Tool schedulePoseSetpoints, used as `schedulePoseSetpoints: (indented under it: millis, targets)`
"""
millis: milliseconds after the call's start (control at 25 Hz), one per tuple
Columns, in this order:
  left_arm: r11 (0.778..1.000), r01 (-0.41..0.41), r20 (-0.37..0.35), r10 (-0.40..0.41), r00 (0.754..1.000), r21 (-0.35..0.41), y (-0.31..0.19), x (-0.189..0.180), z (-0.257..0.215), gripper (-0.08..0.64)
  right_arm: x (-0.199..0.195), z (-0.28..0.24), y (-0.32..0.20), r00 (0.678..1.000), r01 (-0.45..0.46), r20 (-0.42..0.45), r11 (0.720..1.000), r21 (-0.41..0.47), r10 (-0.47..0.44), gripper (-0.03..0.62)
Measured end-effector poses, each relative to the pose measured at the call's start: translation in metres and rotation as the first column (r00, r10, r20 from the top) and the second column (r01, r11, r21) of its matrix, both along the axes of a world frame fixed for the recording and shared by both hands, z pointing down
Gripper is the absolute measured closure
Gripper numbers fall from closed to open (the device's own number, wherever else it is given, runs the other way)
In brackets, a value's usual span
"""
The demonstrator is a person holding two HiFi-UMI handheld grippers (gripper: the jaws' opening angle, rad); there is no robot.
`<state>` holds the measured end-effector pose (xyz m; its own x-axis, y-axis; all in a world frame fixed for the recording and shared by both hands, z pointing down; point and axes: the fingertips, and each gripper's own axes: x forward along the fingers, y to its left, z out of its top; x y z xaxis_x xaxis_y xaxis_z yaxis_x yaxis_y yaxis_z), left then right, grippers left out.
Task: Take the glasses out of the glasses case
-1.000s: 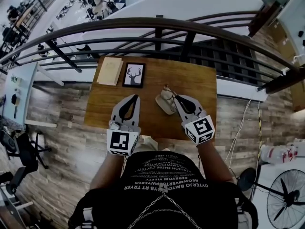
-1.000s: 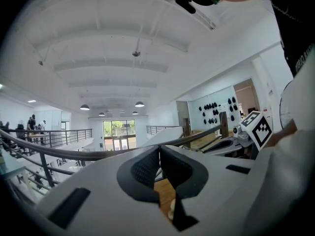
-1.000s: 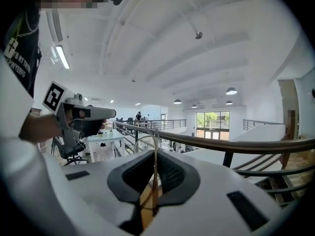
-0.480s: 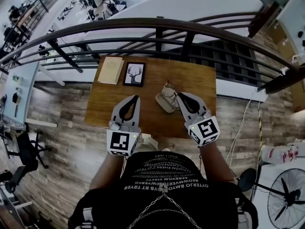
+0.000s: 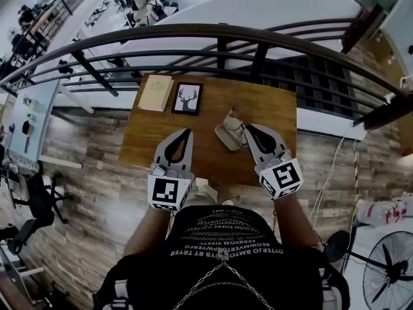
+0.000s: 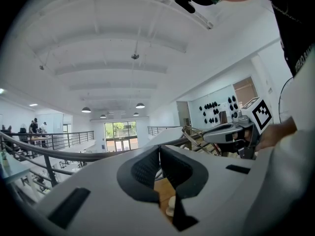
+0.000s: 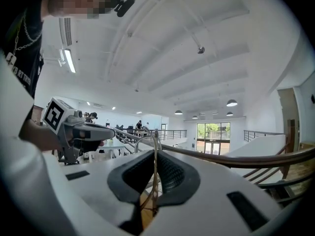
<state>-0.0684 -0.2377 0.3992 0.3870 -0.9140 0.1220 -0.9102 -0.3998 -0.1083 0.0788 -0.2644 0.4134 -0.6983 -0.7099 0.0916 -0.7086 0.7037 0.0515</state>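
A beige glasses case (image 5: pixel 227 138) lies open on the wooden table (image 5: pixel 161 141), right of its middle. Thin gold-rimmed glasses (image 5: pixel 233 117) hang just above the case, with my right gripper (image 5: pixel 248 130) shut on them. In the right gripper view the wire frame (image 7: pixel 155 167) runs upright between the closed pads and sticks out past the tips. My left gripper (image 5: pixel 184 134) hovers over the table left of the case, shut with nothing in it; its pads (image 6: pixel 147 167) meet in the left gripper view. That view also has the glasses (image 6: pixel 193 133) at the right gripper's tip.
A framed deer picture (image 5: pixel 189 98) and a tan booklet (image 5: pixel 156 93) lie at the table's far left. A dark curved railing (image 5: pixel 219 34) runs just beyond the table's far edge. Bare tabletop (image 5: pixel 271 112) lies right of the case.
My right gripper has risen with the glasses, which now stand higher over the case. The left gripper has shifted only slightly.
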Motion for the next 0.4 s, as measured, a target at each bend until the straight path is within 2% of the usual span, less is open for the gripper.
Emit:
schedulePoseSetpoints:
  millis: [400]
  targets:
    - [0.999, 0.040, 0.013, -0.040, 0.999, 0.020, -0.0059, -0.0092, -0.0047, 0.532, -0.0018, 0.0018, -0.0035, 1.000, 0.018, -0.010, 1.000, 0.021, -0.018, 0.565]
